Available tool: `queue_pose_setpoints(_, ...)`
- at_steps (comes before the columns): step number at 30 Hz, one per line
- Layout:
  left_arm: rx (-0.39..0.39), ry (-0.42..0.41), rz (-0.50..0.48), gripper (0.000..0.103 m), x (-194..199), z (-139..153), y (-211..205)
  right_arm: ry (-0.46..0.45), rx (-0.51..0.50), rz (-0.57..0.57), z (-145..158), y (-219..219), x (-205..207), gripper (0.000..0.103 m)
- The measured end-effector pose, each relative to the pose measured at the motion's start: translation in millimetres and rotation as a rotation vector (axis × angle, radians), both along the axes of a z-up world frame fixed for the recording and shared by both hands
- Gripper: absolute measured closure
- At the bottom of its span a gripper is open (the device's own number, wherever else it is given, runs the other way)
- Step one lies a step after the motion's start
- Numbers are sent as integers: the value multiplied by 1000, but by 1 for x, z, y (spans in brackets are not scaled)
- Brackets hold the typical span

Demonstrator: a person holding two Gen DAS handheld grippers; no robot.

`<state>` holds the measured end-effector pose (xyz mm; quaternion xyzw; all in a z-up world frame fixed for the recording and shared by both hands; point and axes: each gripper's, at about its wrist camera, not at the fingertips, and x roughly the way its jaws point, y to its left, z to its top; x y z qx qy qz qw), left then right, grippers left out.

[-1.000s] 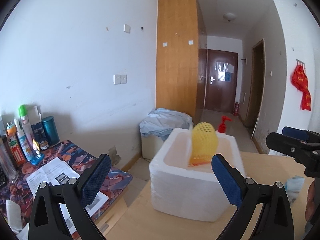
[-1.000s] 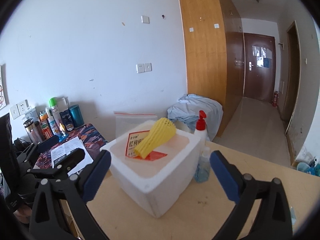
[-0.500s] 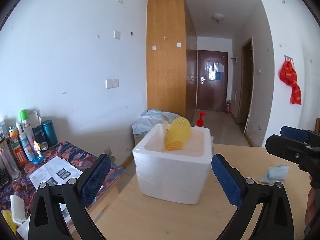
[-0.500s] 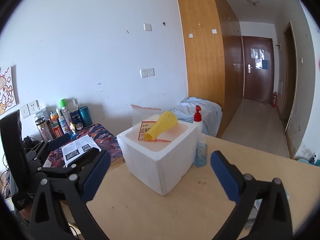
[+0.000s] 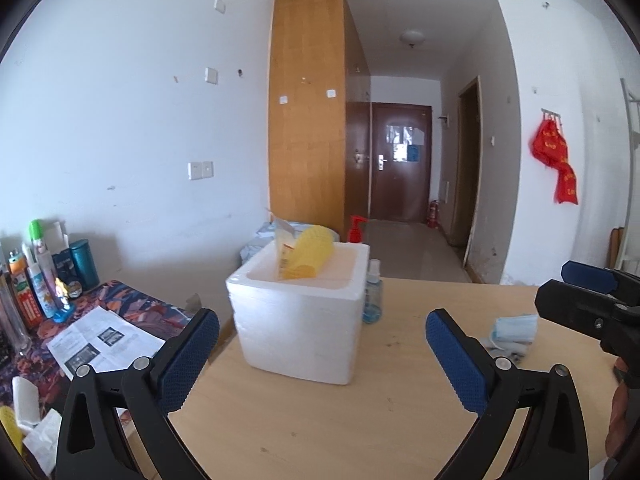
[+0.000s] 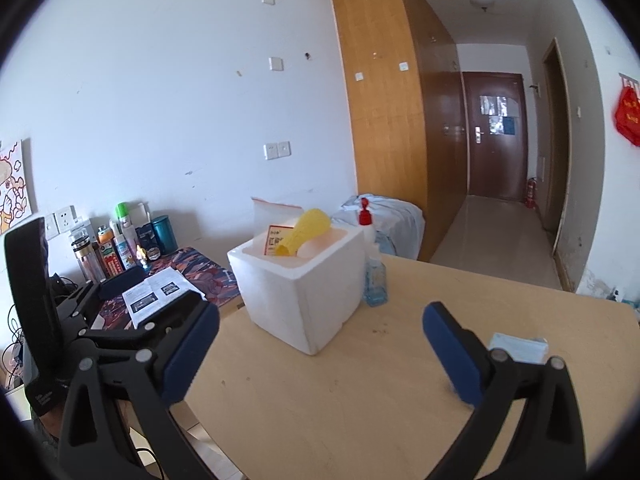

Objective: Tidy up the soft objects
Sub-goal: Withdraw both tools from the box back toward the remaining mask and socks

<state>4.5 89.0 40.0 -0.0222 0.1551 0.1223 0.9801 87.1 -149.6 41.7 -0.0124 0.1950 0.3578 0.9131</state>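
Both sets of jaws are spread wide with nothing between them: left gripper [image 5: 322, 350] and right gripper [image 6: 320, 346] hover over the wooden table [image 6: 360, 400]. Ahead, a yellow foam net [image 6: 306, 228] (leaning) sits in the white foam box [image 5: 304, 320]; a face mask [image 5: 516, 328] lies on the table, right of the box.

This is a lived-in home, likely a small apartment. A tiled hallway [image 5: 404, 236] leads to a dark brown front door [image 5: 400, 164] with a fire extinguisher [image 5: 432, 213] beside it, and a tall wooden wardrobe [image 5: 308, 112] lines the wall. Red festive hangings [image 5: 554, 160] dangle from wall hooks. A low side table [image 6: 200, 268] carries spray cans, bottles and a leaflet, while a wooden bench [image 6: 360, 380] holds a foam box [image 6: 304, 280].
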Motion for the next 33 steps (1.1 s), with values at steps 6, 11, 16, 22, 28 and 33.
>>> queue_pose_setpoints(6,2,10,-71,0,4,-5,-21,18,5,-77,-6,-25,-4,0)
queue_pose_setpoints(11,-5,22,-135,0,15,-10,-39,35,1,-137,-13,-45,-1,0)
queue_pose_setpoints(16,-19,34,-202,0,27,-15,-53,47,-14,-207,-22,-65,1,0)
queue_pose_setpoints(22,-34,51,-291,0,41,-23,-75,67,-26,-280,-29,-89,7,0)
queue_pose_setpoints(28,-42,74,-364,0,59,-30,-96,84,-43,-355,-33,-110,15,0)
queue_pose_setpoints(33,-57,94,-405,0,71,-36,-108,104,-62,-374,-39,-113,24,0)
